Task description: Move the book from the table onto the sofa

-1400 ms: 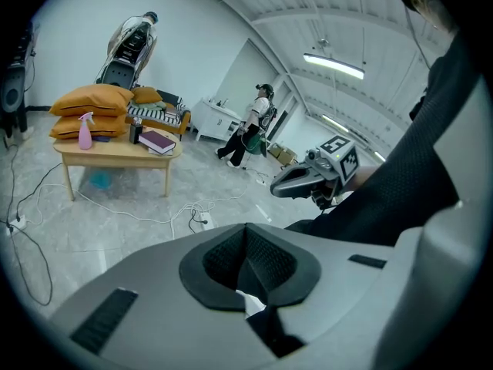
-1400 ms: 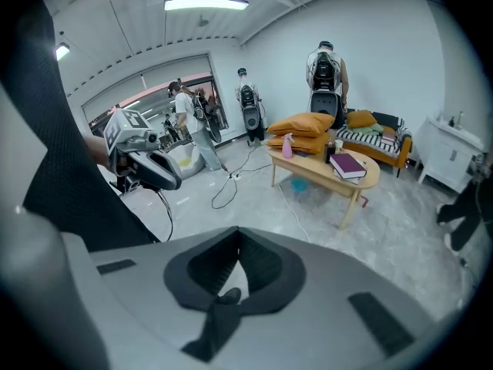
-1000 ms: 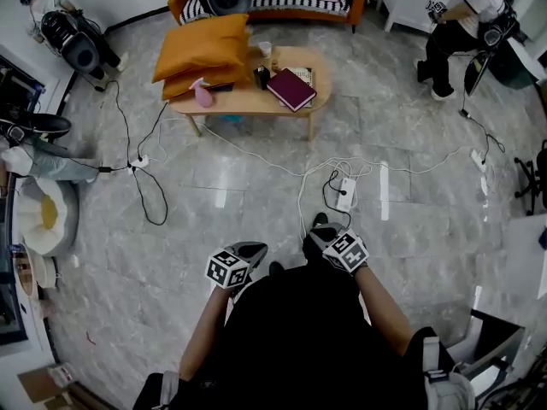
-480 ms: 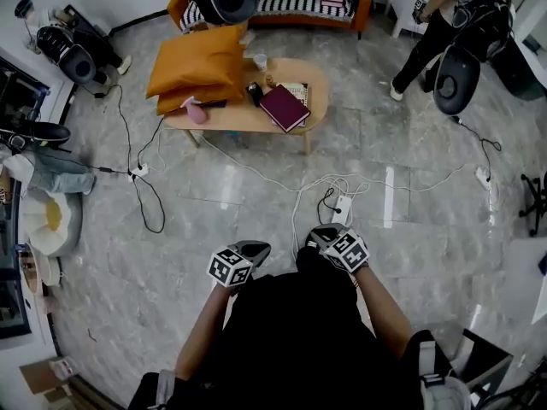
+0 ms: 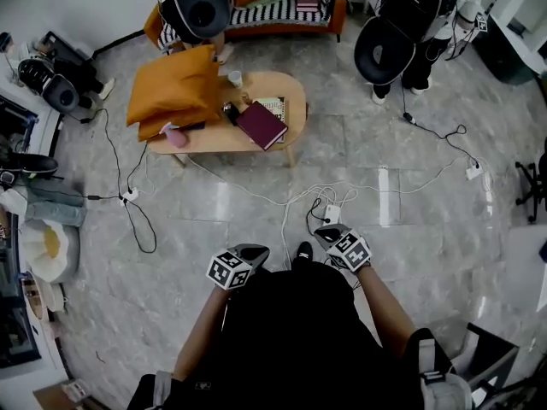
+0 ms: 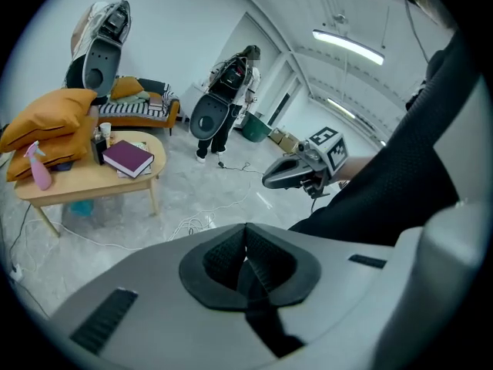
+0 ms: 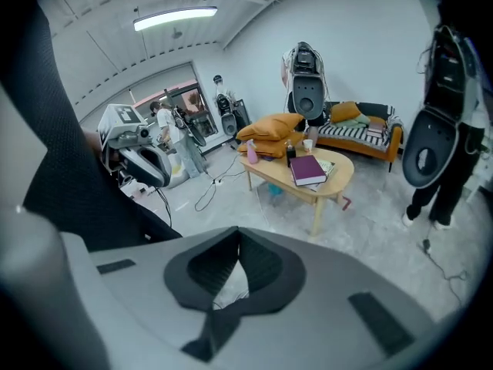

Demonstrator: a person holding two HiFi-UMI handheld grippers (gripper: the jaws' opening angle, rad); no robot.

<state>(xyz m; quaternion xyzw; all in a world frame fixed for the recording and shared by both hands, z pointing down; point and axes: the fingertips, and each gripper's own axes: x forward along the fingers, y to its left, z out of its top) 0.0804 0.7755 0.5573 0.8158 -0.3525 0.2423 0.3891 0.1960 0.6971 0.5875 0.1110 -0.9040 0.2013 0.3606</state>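
A dark red book (image 5: 261, 125) lies on the low wooden table (image 5: 209, 135), near its right end, on top of a paler booklet. Both gripper views also show the book (image 6: 128, 158) (image 7: 308, 169) across the floor. Beyond the table stands an orange sofa (image 5: 338, 8) with a striped seat cover and a small book on it. My left gripper (image 5: 253, 252) and right gripper (image 5: 323, 234) are close to my body, far from the table, both shut and holding nothing. In the left gripper view the right gripper (image 6: 269, 180) hangs alongside.
Orange cushions (image 5: 171, 90), a pink spray bottle (image 5: 174, 136), a cup (image 5: 234, 79) and a dark bottle share the table. White cables and a power strip (image 5: 331, 214) cross the floor between me and the table. A person with a black round-backed pack (image 5: 386, 49) stands right of the sofa.
I have moved forward across the floor with both shut grippers; the power strip is now right at my feet. The person at the back right has stepped left toward the sofa.
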